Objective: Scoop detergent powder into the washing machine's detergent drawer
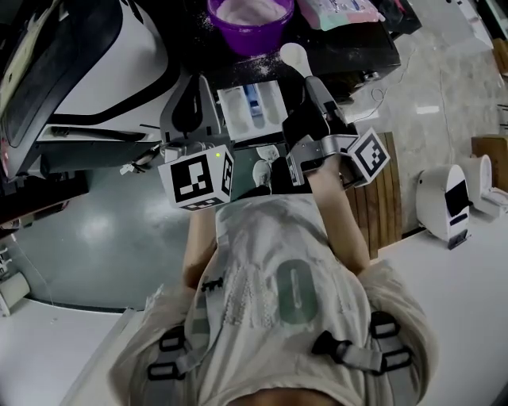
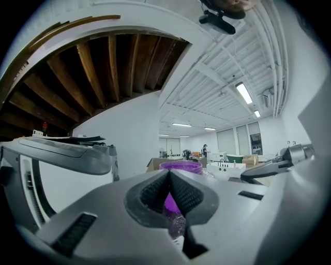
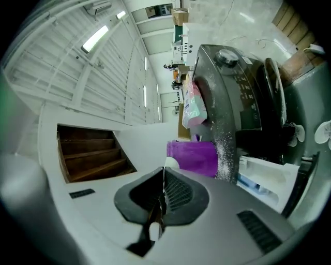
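A purple bowl [image 1: 250,20] of white powder stands on the dark washing machine top [image 1: 357,47], which is dusted with spilled powder. Just below it the white detergent drawer [image 1: 252,107] is pulled out. My right gripper [image 1: 305,79] is shut on the handle of a white spoon [image 1: 292,55], whose scoop hovers between the bowl and the drawer. The right gripper view shows the spoon [image 3: 169,163] tip past the jaws, the bowl [image 3: 194,155] behind it and the drawer [image 3: 264,178] to the right. My left gripper [image 1: 193,83] is shut on nothing, left of the drawer; the bowl [image 2: 178,166] shows beyond it.
A pink and teal detergent bag [image 1: 341,12] lies behind the bowl. The machine's open door [image 1: 79,55] fills the upper left. A white device [image 1: 444,198] and wooden slats [image 1: 381,198] are on the right. The person's own body fills the lower middle.
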Demonstrator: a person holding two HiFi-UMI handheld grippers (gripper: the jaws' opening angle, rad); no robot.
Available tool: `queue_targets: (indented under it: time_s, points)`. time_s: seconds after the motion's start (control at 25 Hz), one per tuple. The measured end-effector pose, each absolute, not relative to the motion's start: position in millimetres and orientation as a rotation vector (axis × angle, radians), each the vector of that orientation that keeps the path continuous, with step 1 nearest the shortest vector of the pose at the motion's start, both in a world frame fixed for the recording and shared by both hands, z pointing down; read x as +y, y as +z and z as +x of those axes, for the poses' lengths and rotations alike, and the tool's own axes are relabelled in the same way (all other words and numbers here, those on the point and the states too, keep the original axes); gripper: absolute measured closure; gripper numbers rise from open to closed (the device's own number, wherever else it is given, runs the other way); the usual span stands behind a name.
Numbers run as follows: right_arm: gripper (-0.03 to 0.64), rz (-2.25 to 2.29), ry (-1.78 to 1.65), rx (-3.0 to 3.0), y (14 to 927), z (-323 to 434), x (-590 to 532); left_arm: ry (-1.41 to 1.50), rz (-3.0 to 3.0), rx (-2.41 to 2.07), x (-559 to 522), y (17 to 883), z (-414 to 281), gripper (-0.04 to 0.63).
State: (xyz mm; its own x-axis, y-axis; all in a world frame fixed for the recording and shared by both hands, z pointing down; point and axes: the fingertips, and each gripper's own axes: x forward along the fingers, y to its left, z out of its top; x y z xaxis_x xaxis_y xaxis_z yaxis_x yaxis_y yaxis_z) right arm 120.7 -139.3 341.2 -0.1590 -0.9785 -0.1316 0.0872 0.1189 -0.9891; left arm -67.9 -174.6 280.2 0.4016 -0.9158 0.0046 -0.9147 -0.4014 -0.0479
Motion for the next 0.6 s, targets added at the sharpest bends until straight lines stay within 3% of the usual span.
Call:
queue_targets:
  time_s: [0.6]
  points:
    - [0.606,-1.092,-1.240,1.469,354.3,120.2,-135.2,-0.085,-2.576,1.728,-177.3,292.9,-65.0,0.575]
